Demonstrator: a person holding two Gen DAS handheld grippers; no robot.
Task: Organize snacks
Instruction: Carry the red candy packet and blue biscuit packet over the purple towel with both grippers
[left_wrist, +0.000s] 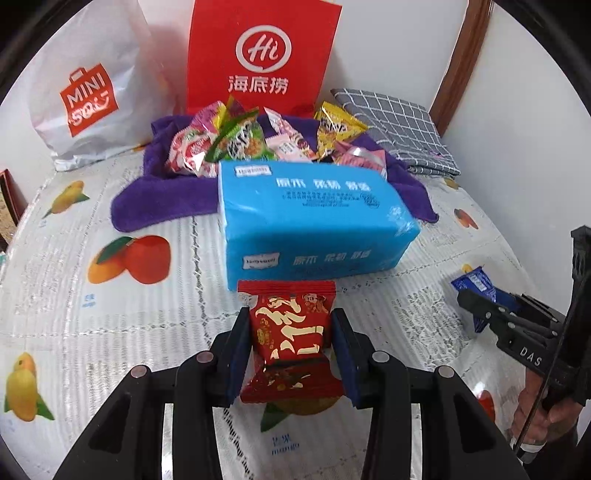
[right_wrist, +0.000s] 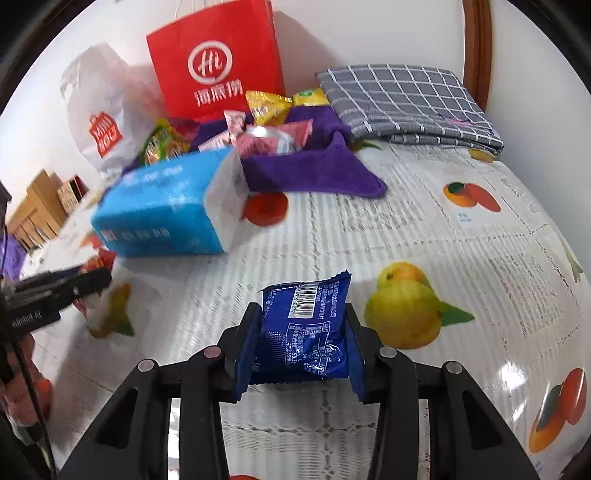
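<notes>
My left gripper is shut on a red snack packet with gold print, held just in front of a blue tissue pack. My right gripper is shut on a blue snack packet, barcode side up, above the tablecloth. The right gripper also shows at the right edge of the left wrist view, and the left gripper at the left edge of the right wrist view. Several snack packets lie piled on a purple towel behind the tissue pack.
A red paper bag and a white Miniso bag stand against the back wall. A folded grey checked cloth lies at the back right. The table wears a fruit-print cloth. Wooden furniture stands beyond the left edge.
</notes>
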